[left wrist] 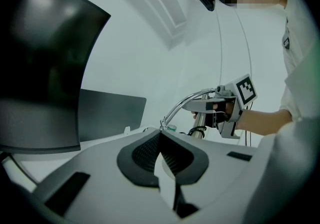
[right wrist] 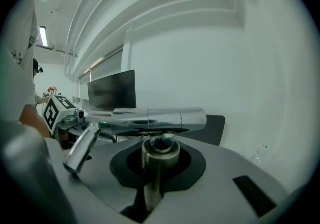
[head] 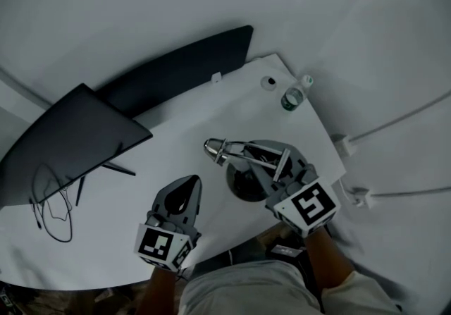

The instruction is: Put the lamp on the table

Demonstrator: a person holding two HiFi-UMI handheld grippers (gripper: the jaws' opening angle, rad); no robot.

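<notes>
The lamp (head: 244, 185) has a round dark base, a chrome post and a curved chrome arm that ends in a small head at the left. It stands upright over the white table (head: 176, 151), near the front edge; I cannot tell whether the base touches the top. My right gripper (head: 273, 163) is shut on the lamp's chrome post (right wrist: 160, 154), which fills the gap between its jaws. My left gripper (head: 187, 185) hovers to the left of the lamp, shut, with nothing in it (left wrist: 160, 135). From there the lamp's arm (left wrist: 181, 105) shows ahead to the right.
A dark monitor (head: 70, 139) stands at the table's left, with a dark mat (head: 184, 68) behind it. A small water bottle (head: 292, 99) and a white cap (head: 268, 82) are at the far right corner. Thin cables (head: 53, 211) lie at the left front.
</notes>
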